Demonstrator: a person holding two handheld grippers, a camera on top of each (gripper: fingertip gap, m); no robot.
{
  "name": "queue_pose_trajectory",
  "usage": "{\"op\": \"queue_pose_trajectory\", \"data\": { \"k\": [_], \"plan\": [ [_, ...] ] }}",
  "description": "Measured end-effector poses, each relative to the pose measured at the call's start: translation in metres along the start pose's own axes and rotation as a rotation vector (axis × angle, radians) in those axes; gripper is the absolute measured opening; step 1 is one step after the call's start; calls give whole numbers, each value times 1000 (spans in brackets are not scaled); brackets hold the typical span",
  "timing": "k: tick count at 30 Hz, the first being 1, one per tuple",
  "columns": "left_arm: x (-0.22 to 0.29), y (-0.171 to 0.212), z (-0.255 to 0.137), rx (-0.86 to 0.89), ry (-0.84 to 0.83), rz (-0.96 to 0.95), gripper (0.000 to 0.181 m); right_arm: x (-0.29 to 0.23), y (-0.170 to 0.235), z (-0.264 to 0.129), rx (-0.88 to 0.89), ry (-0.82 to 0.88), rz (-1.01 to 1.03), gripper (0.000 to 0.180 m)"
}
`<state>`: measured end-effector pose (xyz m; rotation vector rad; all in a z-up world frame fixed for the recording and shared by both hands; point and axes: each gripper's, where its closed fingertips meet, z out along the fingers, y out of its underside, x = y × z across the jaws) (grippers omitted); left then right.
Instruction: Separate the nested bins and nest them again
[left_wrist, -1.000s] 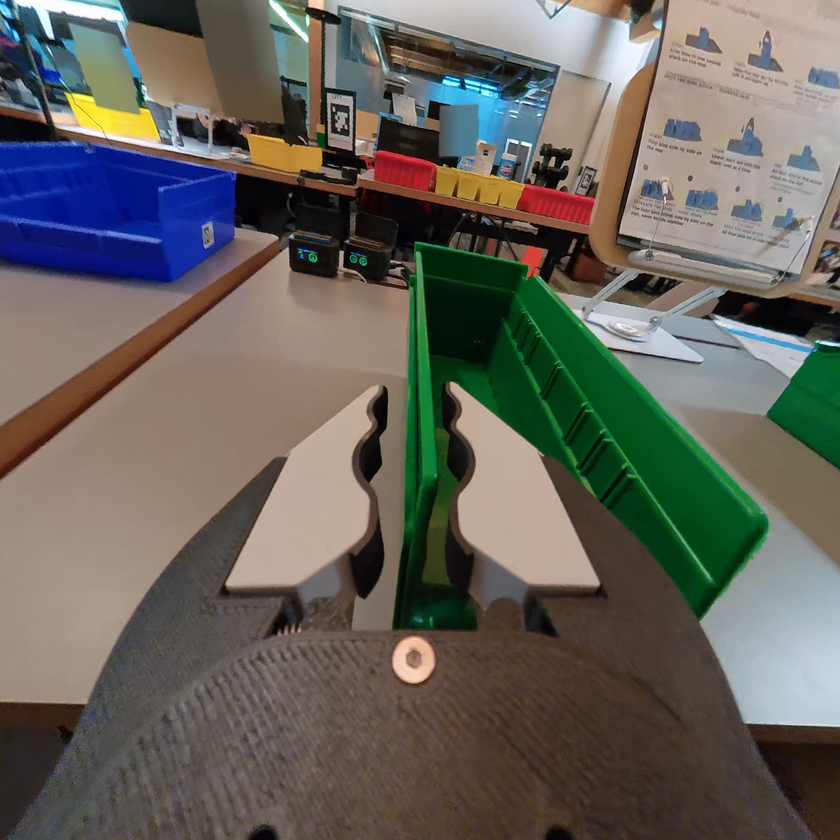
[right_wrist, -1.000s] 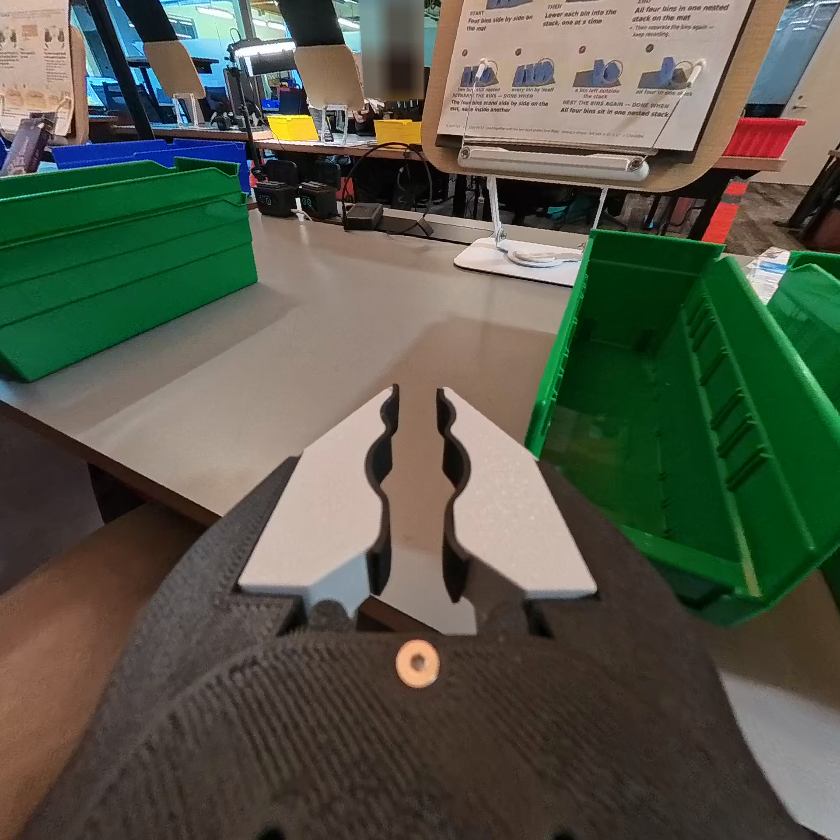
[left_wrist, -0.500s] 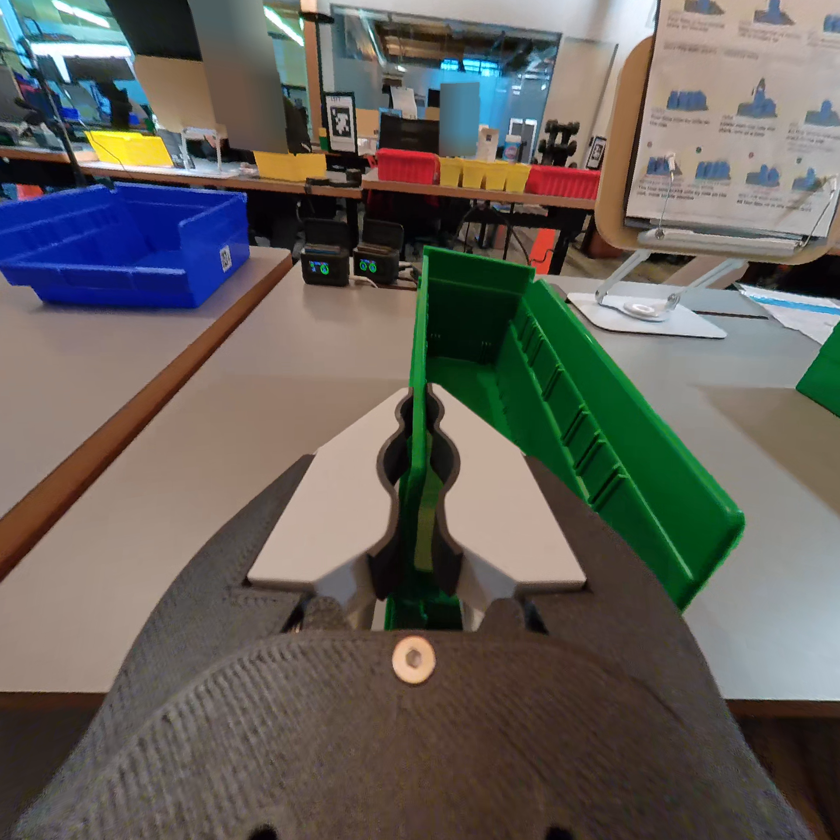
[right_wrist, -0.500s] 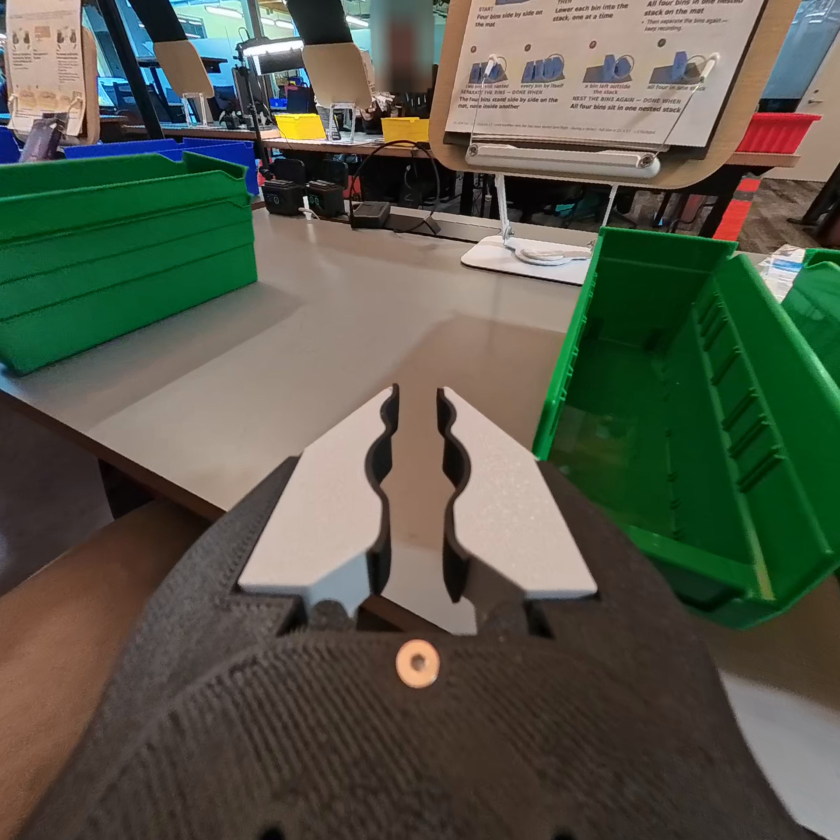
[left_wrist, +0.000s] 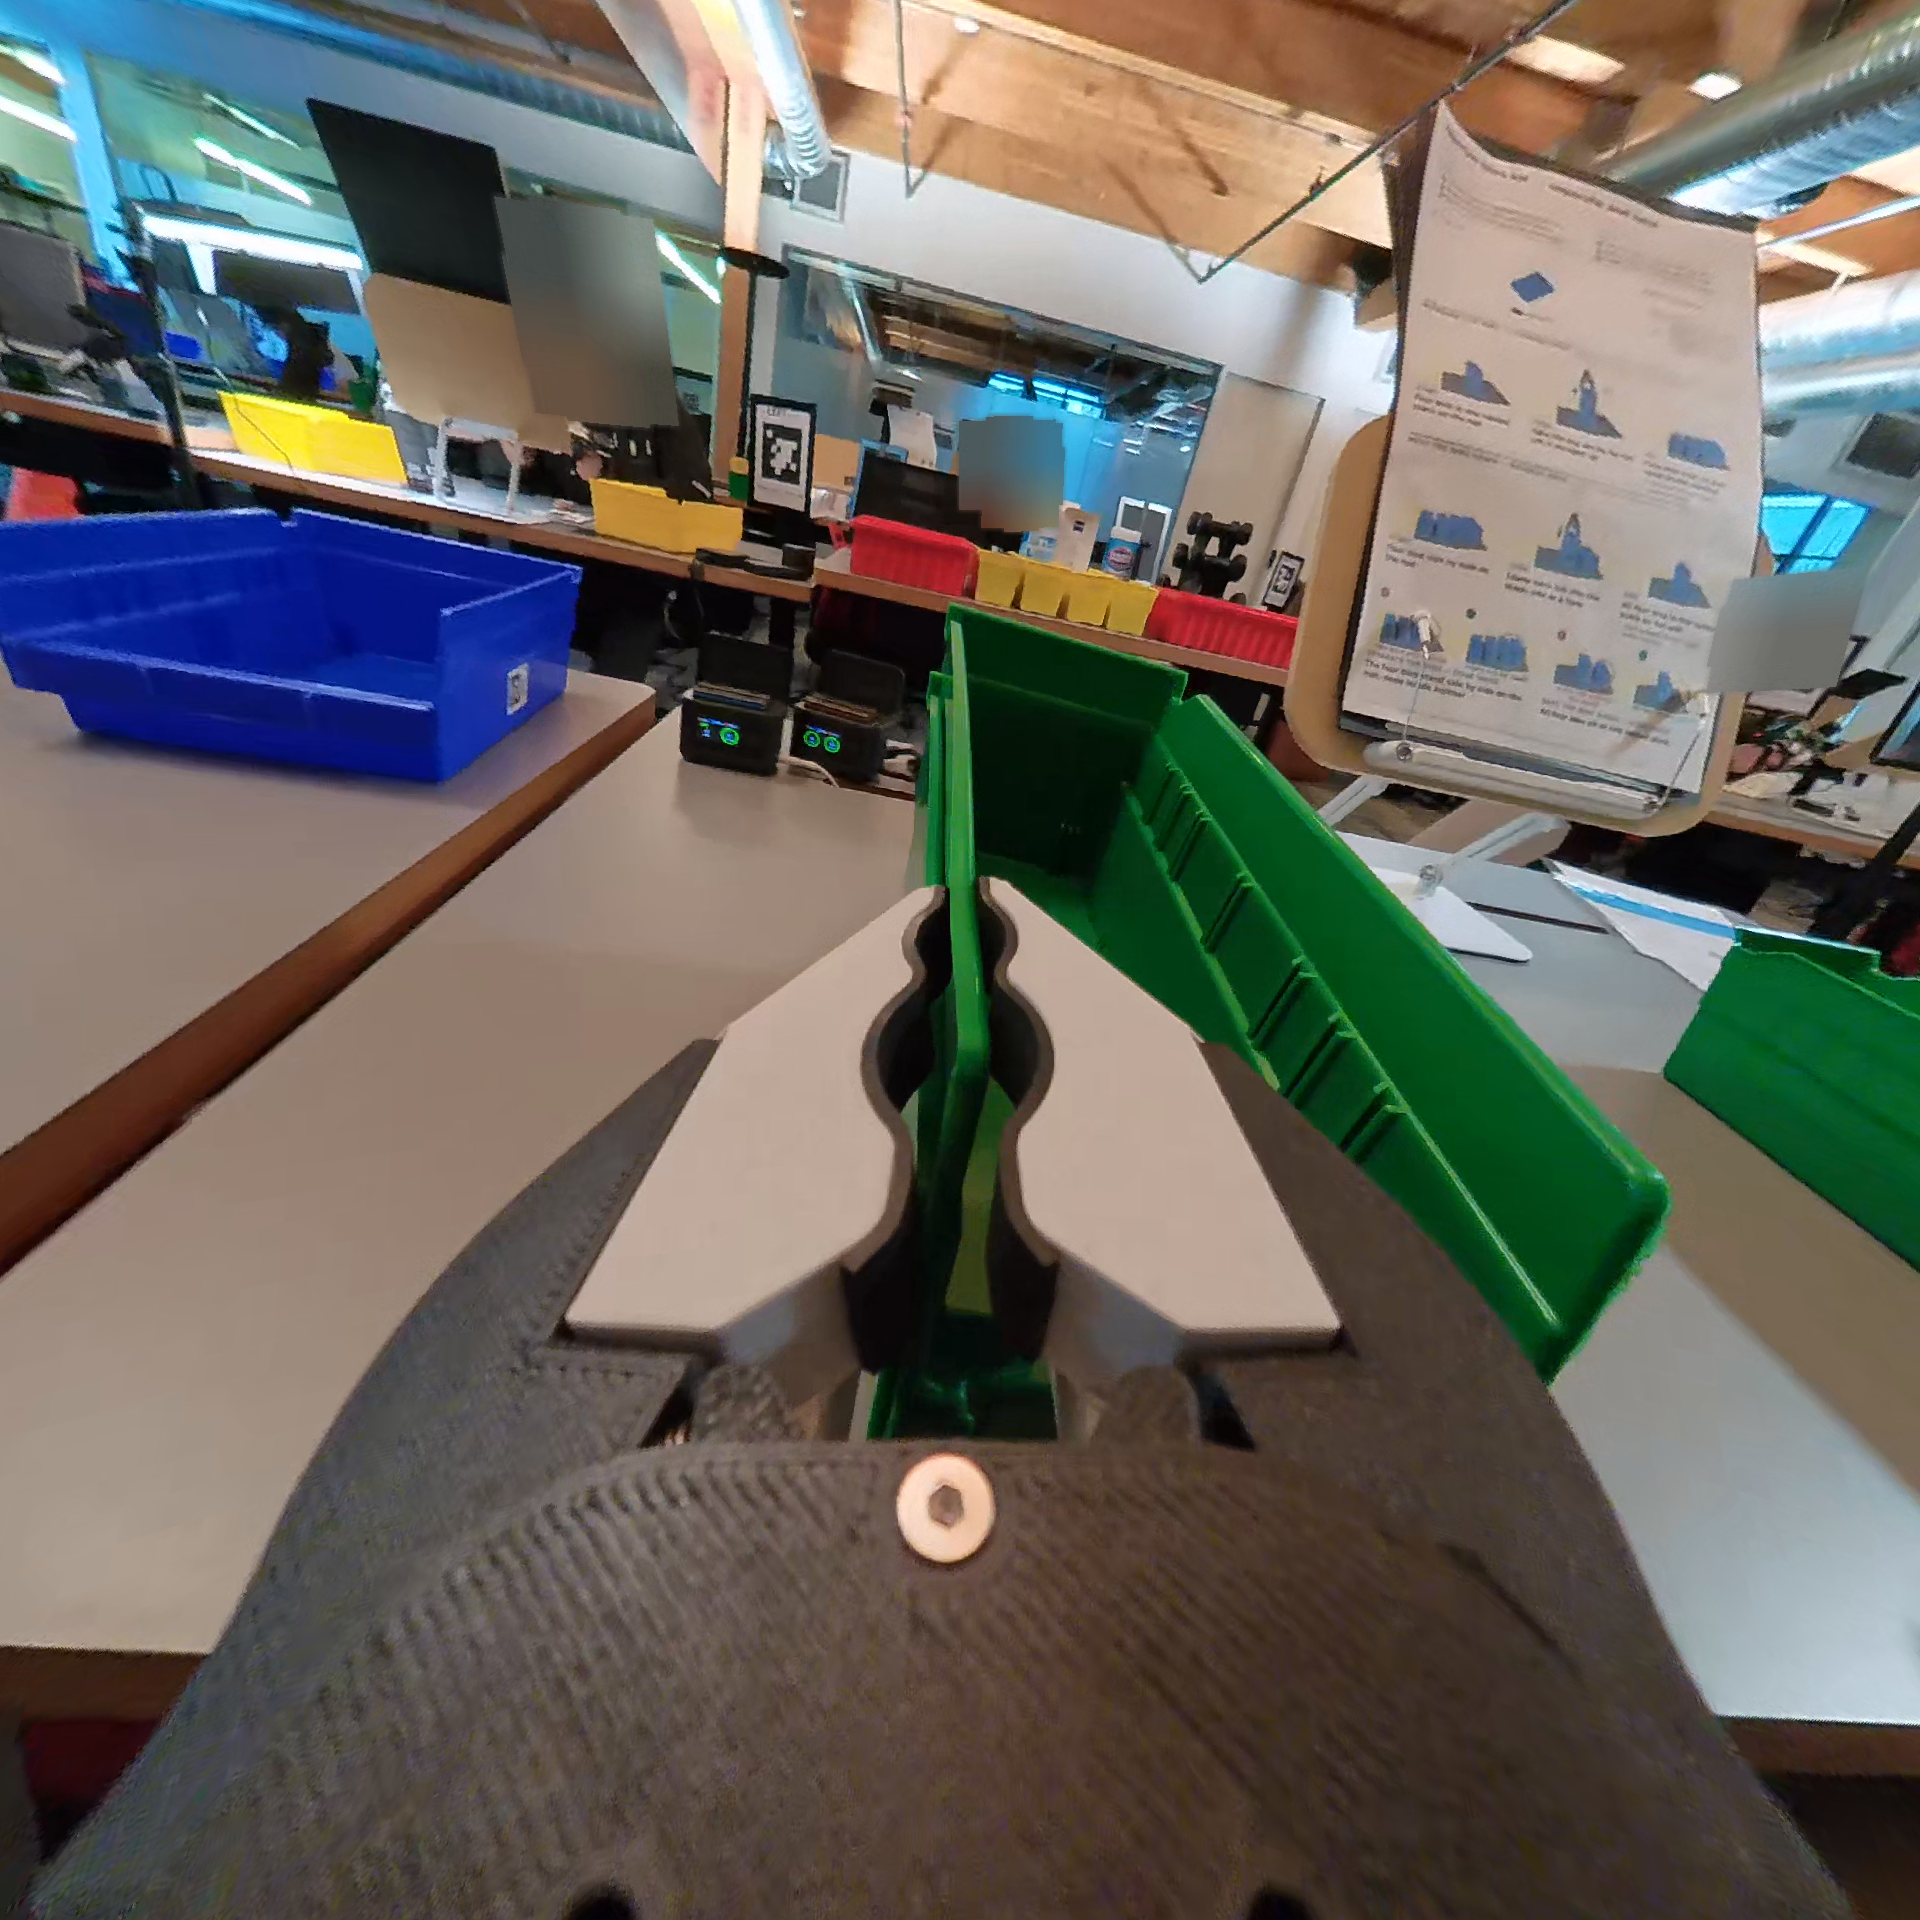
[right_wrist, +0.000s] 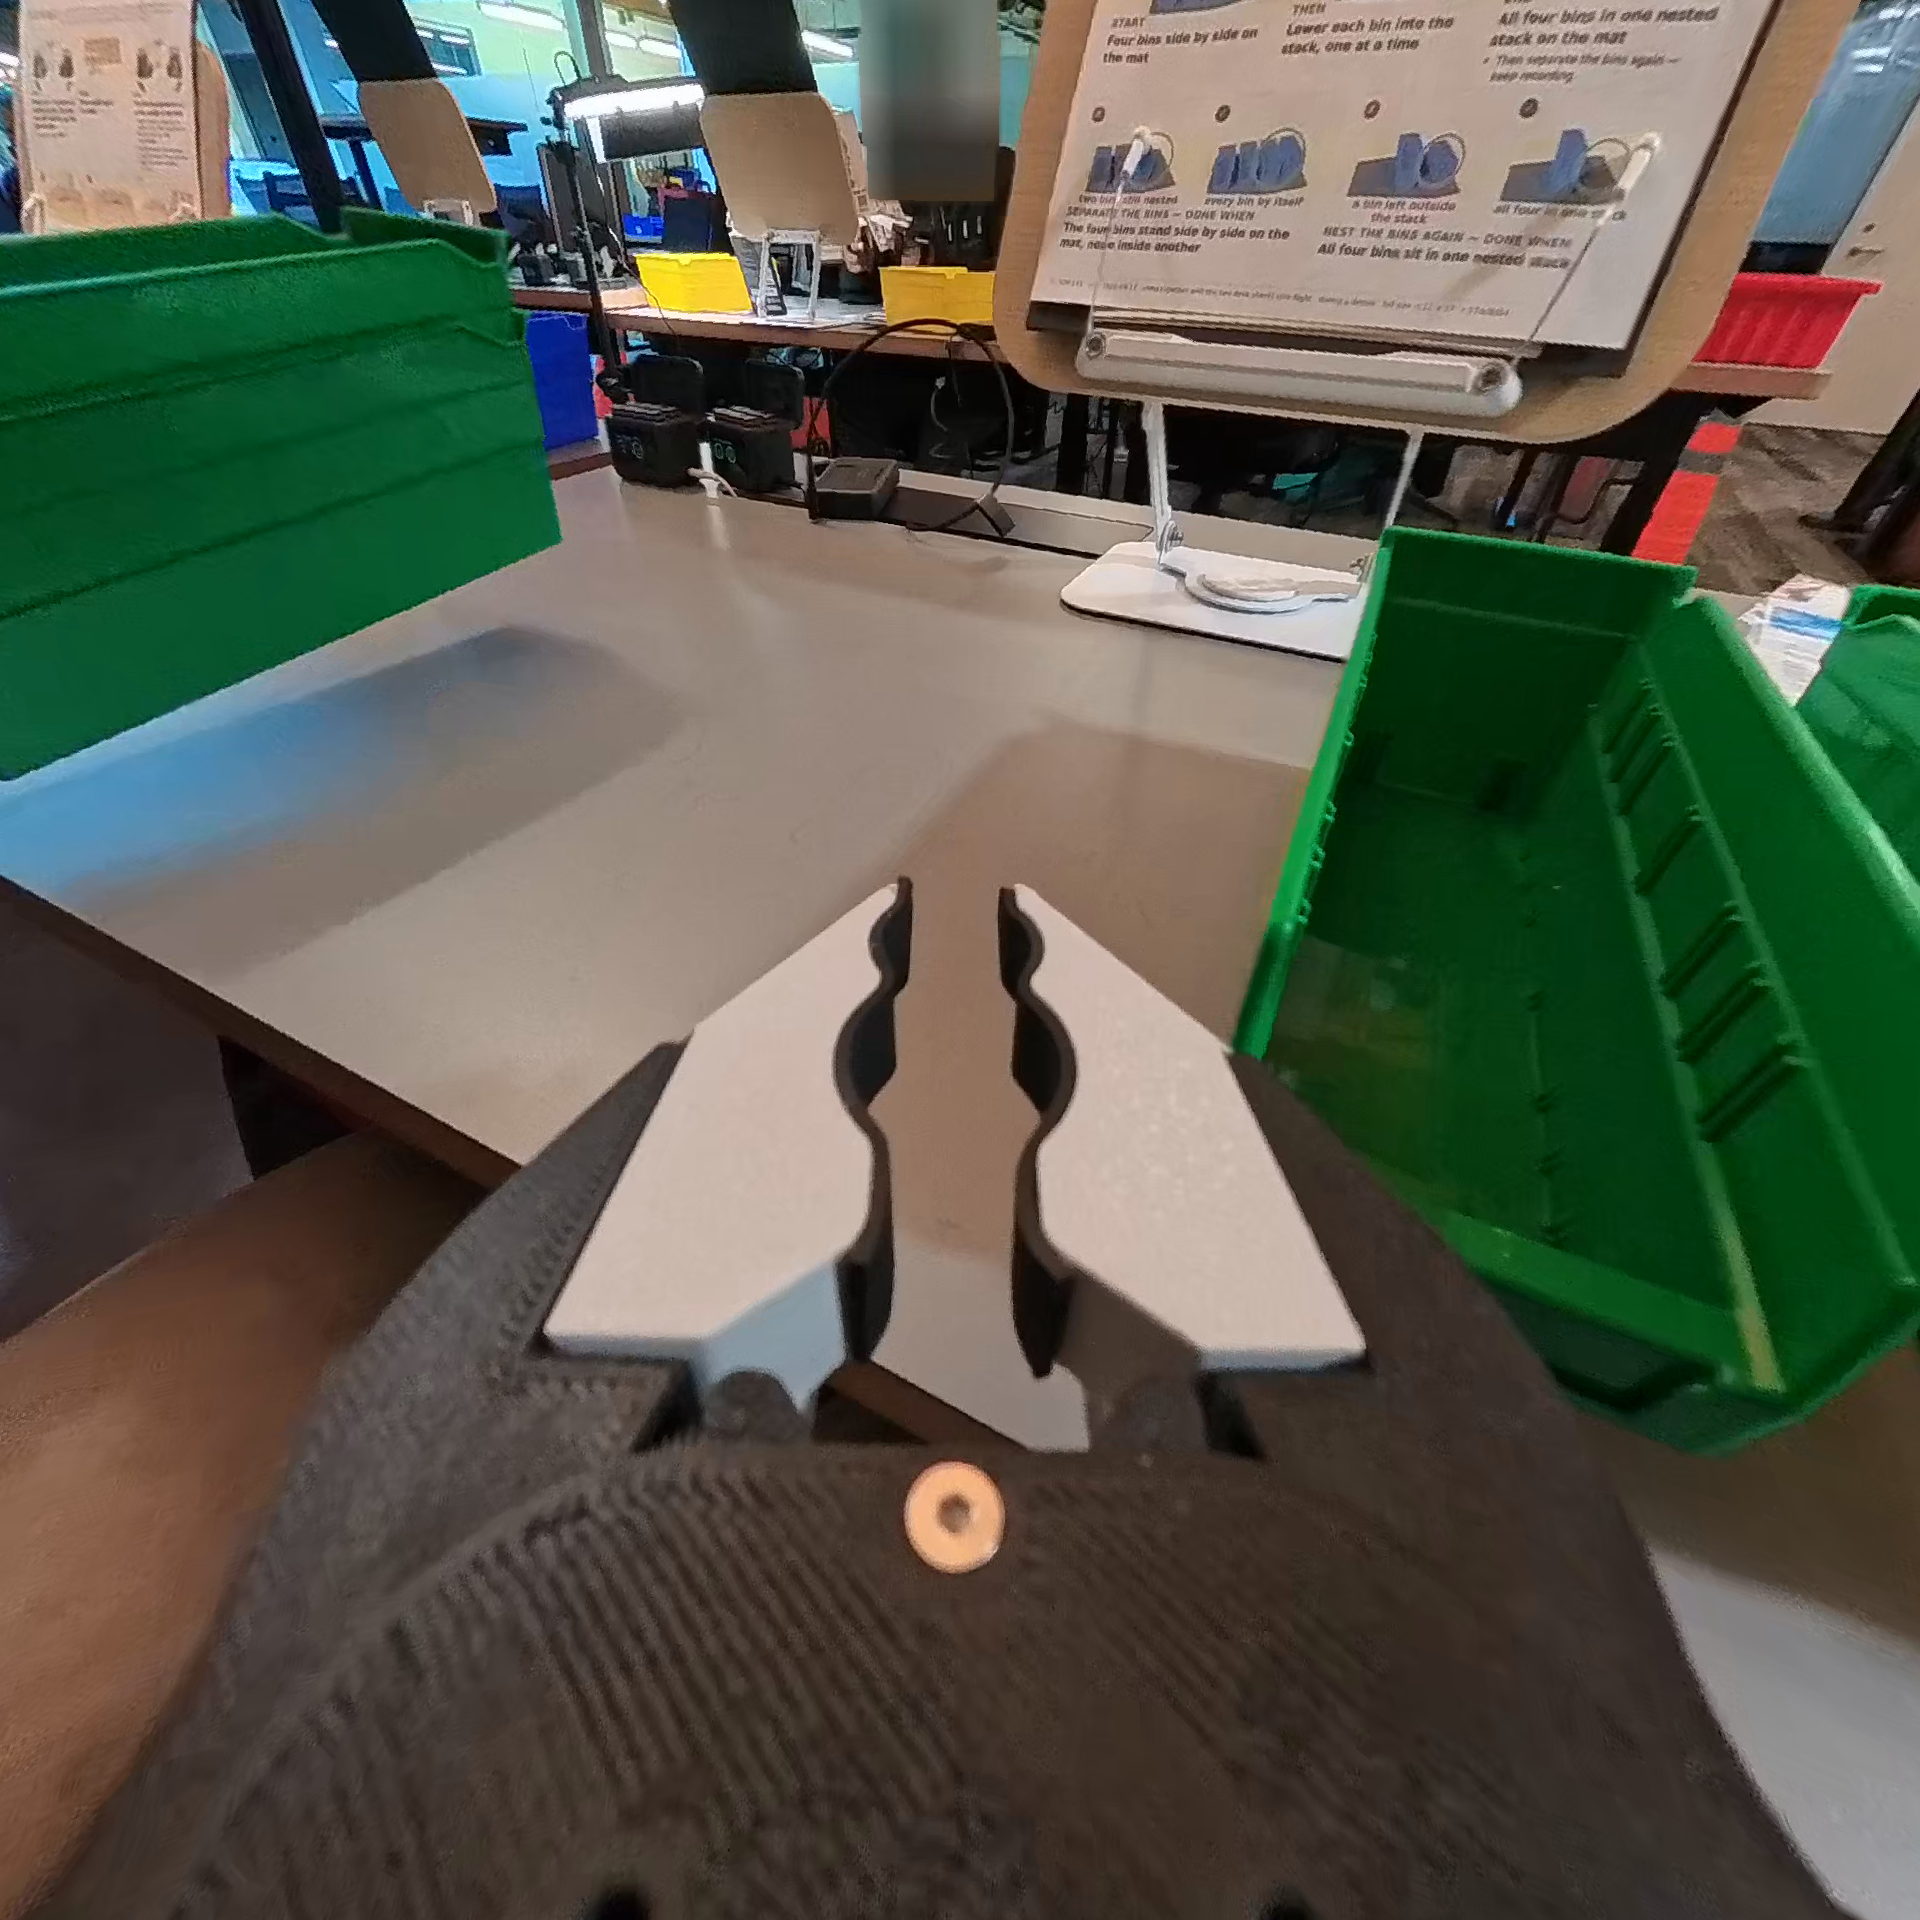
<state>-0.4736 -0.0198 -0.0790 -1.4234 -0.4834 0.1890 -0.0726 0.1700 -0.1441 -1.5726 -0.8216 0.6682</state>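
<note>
The grey table (right_wrist: 790, 727) carries everything, and on it the green bins lie in three places. At the left in the right wrist view hangs a nested stack of green bins (right_wrist: 260, 468), its layered rims showing more than one bin; a blurred shadow lies on the table under it and a gap shows beneath its near corner, so it appears lifted clear of the surface. In the left wrist view the left gripper (left_wrist: 964, 904) is pinched on the near end of the stack's left side wall (left_wrist: 961, 831), where two rims sit one inside the other. At the right of the table a single green bin (right_wrist: 1558, 935) stands alone and empty, and just past its right edge a sliver of another green bin (right_wrist: 1870, 707) shows. The right gripper (right_wrist: 954, 894) hangs over the near table edge with its fingers spread and nothing between them. My reading is that two bins at least are out and side by side, while the stack in the left gripper is not yet taken apart; whether this is late separating or early re-nesting I cannot tell. Far back stand an instruction sheet on a clipboard stand (right_wrist: 1309, 208), a blue bin (left_wrist: 291, 644) on the neighbouring table, and two small black chargers (left_wrist: 779, 727).
</note>
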Motion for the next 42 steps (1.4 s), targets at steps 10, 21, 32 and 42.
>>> {"op": "queue_pose_trajectory", "data": {
  "k": [10,21,32,42],
  "plan": [
    [21,9,8,-20,11,-75,0,-166,-39,56,60,-397,3,23],
    [34,15,2,-11,18,-104,0,-272,-60,117,2,-611,273,27],
    [31,13,2,20,-12,-184,0,-277,-51,115,-155,-713,504,39],
    [38,5,2,55,-23,-64,0,-275,-50,116,-194,-672,339,28]
  ]
}}
